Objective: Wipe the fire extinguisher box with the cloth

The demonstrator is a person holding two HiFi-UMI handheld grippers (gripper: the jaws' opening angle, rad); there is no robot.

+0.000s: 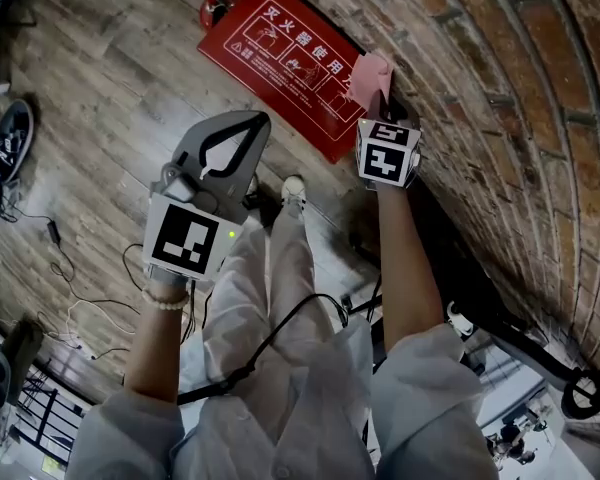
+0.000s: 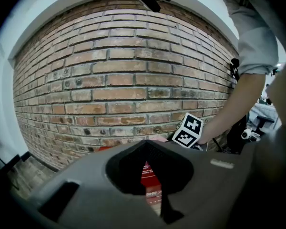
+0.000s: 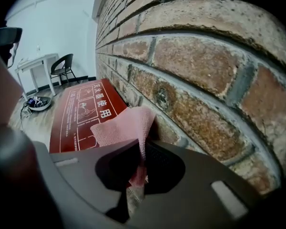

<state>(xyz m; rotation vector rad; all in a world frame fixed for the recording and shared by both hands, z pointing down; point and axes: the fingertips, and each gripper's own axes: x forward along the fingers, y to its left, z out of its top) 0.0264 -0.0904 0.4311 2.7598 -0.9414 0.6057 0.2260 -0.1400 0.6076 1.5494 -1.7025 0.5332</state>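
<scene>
Pink woven cloth (image 1: 371, 74) clamped in right hand-held gripper (image 3: 142, 147), upper centre, beside flat red box (image 1: 285, 63). Left hand-held gripper (image 1: 257, 121) closed, empty.

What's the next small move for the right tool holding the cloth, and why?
Probably lower the right tool so the pink cloth lands flat on the red fire extinguisher box: the cloth is clamped but sticks up beside the brick wall, apparently off the box's top.
</scene>
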